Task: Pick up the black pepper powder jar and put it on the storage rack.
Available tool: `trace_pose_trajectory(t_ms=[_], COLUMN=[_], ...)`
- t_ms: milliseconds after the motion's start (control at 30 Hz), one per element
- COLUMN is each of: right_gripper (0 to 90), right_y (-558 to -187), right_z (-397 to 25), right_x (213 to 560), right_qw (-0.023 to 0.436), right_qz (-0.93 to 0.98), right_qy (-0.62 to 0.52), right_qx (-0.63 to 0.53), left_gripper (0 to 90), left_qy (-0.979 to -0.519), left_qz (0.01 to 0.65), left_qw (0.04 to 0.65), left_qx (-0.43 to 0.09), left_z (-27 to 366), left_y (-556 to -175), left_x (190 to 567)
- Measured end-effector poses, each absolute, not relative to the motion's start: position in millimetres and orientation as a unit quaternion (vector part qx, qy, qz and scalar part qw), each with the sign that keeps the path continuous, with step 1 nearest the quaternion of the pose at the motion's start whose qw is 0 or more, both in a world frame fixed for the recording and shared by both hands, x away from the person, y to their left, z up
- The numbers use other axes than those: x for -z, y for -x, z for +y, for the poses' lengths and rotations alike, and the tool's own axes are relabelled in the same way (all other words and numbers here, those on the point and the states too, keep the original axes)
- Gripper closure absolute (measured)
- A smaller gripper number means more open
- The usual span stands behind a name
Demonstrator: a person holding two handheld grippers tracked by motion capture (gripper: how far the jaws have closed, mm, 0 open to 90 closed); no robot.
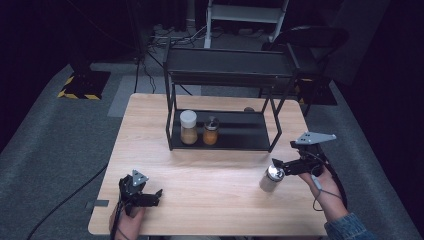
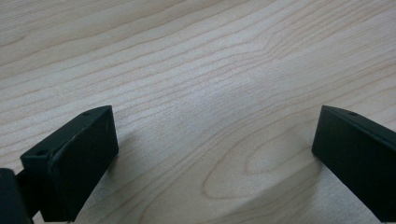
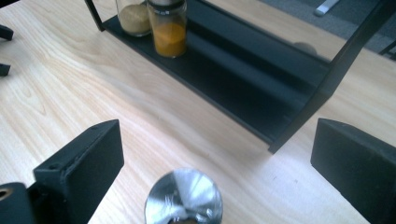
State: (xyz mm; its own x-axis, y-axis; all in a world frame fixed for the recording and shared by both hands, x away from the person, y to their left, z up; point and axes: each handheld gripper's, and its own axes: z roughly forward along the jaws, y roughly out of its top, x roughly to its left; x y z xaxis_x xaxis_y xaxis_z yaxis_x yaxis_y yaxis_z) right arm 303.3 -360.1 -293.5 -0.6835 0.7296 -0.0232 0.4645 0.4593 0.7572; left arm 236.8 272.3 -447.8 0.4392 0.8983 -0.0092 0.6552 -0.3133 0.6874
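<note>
We see the right gripper (image 1: 280,167) spread wide around a silver-capped jar (image 1: 271,178) standing on the table (image 1: 210,200) before the rack (image 1: 225,131). The left gripper (image 1: 150,196), also spread, rests near the table's front edge.

A pale wood-grain counter (image 1: 210,200) stands on grey carpeted floor (image 1: 45,150) in a dark room, lit from above while the far side falls into black. Beyond the counter stands a black folding chair (image 1: 312,40). A white metal frame (image 1: 245,12) stands at the back, with cables (image 1: 170,35) lying beside it. A black base with yellow-and-black hazard stripes (image 1: 85,84) sits at the left
</note>
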Motion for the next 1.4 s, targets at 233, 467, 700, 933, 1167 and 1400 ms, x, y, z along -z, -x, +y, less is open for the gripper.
trace_pose_trajectory(t_ms=[233, 467, 700, 933, 1167, 1400], right_gripper=[2.6, 2.6, 2.6, 2.6, 3.6, 11.7], right_y=[-291.6, -280.2, -276.4, -275.6, -276.8, -284.1], right_z=[-367.3, -370.1, -369.7, -365.3, -358.8, -350.7], right_x=[306.7, 318.5, 334.2, 347.4, 360.7, 370.6], right_qw=[0.174, 0.173, 0.166, 0.158, 0.156, 0.154], right_qz=[0.837, 0.838, 0.84, 0.844, 0.846, 0.849], right_qy=[-0.362, -0.363, -0.366, -0.363, -0.366, -0.37], right_qx=[-0.373, -0.368, -0.364, -0.362, -0.356, -0.344], left_gripper=[0.2, 0.2, 0.2, 0.2, 0.2, 0.2], left_qy=[-0.787, -0.787, -0.787, -0.787, -0.787, -0.787], left_qz=[0.493, 0.493, 0.494, 0.494, 0.494, 0.494], left_qw=[0.316, 0.316, 0.316, 0.316, 0.316, 0.316], left_qx=[-0.192, -0.192, -0.193, -0.193, -0.193, -0.193], left_z=[272.3, 272.3, 272.0, 272.0, 272.0, 272.0], left_y=[-236.8, -236.8, -236.2, -236.1, -236.1, -236.1], left_x=[447.7, 447.8, 447.8, 447.8, 447.8, 447.8])
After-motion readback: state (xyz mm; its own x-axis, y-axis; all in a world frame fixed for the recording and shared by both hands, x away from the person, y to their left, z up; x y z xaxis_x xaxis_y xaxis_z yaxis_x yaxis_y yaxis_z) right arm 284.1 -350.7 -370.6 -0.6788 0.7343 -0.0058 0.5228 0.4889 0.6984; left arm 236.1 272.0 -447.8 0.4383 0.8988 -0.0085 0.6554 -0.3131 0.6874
